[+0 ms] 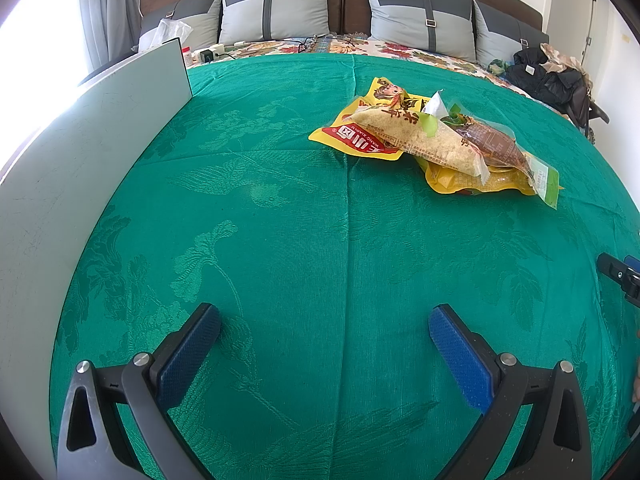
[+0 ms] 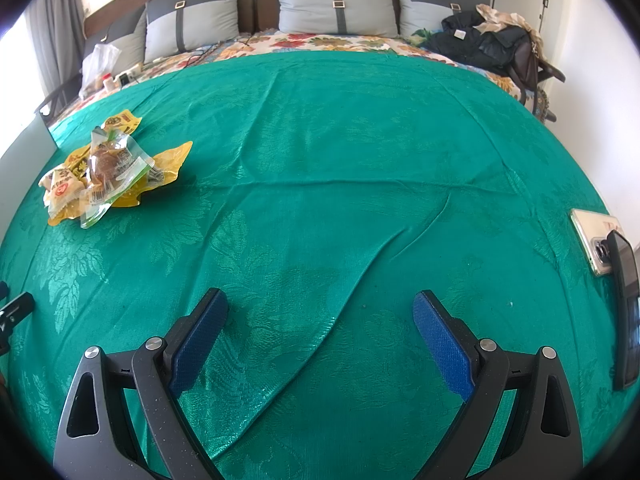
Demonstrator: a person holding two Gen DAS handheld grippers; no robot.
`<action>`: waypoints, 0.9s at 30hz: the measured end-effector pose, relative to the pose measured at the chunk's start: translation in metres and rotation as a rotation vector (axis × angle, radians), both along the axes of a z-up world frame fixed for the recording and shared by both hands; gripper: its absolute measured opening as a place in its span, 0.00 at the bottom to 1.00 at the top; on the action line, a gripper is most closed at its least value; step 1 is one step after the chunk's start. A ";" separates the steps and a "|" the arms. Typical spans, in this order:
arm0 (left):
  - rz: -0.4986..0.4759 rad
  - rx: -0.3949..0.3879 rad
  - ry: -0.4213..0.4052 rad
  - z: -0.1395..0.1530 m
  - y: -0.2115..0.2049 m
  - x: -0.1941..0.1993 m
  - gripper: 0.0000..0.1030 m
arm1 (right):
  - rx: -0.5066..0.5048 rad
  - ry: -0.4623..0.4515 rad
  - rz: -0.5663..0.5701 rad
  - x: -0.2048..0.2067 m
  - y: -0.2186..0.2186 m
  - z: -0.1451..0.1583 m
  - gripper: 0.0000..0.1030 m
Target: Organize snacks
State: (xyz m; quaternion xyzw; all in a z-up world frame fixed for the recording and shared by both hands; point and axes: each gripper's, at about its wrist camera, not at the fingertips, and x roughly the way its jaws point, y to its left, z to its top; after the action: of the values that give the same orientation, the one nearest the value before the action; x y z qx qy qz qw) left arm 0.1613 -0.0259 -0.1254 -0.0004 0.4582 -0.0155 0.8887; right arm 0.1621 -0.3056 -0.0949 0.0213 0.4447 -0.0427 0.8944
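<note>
A bedroom fills the left wrist view: a bed (image 1: pixel 280 220) spread with a green damask cover, grey pillows (image 1: pixel 276 8) against the headboard at the far end, and a pale board (image 1: pixel 80 152) standing on edge along the left side. The snack packets (image 1: pixel 436 136) lie heaped to the far right of centre, overlapping one another: a yellow and red flat pouch (image 1: pixel 356 140) at the bottom left, a long pale crumbly-looking pack (image 1: pixel 424 140) across it, a clear wrapper with a brown snack (image 1: pixel 496 146) on top. They look light, soft and crinkly, with slick film, so a pinch at a flat sealed edge seems safer than squeezing the middle, where the contents could crush. The left gripper (image 1: pixel 324 340) hovers near the camera with its jaws spread wide, holding nothing, and open cover lies between it and the heap. In the right wrist view the same heap (image 2: pixel 108 168) sits far left, well apart from the right gripper (image 2: pixel 320 328), whose jaws also stand wide apart and empty. A raised fold in the cover (image 2: pixel 360 272) runs just ahead of them. At the right edge a phone (image 2: pixel 592 240) rests on the cover beside a dark device (image 2: pixel 626 308); dark clothing (image 2: pixel 484 40) lies at the far right corner. The middle of the bed is free for sorting.
</note>
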 end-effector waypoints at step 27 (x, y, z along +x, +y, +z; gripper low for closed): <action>0.160 -0.321 0.206 0.023 -0.030 0.117 0.39 | 0.000 0.001 0.001 0.001 0.000 0.000 0.94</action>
State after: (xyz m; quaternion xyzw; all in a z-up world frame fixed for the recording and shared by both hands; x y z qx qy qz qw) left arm 0.2782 -0.0563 -0.1024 -0.1798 0.5368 -0.0173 0.8241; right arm 0.1627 -0.3057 -0.0951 0.0209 0.4452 -0.0421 0.8942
